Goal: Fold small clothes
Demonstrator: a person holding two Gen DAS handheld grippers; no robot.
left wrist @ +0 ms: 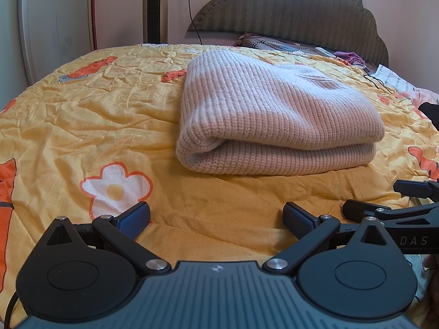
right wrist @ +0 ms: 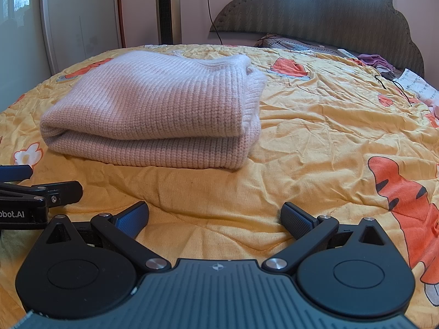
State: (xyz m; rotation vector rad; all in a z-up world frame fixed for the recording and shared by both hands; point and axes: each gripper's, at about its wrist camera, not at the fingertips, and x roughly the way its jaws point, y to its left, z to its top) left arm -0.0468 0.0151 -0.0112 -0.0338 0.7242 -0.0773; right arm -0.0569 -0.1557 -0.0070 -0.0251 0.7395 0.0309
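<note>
Frame centre: folded sweater (left wrist: 277, 115) on quilt (left wrist: 96, 126). Left gripper (left wrist: 216, 216), right gripper (right wrist: 215, 216) wide apart, empty. Any tidying: press top layer square, avoid dragging fold.

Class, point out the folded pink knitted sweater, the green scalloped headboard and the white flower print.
Folded pink knitted sweater (left wrist: 277, 109): left wrist view, top layer.
Green scalloped headboard (right wrist: 329, 11): right wrist view, upholstered face.
White flower print (left wrist: 116, 189): left wrist view, yellow centre.
</note>
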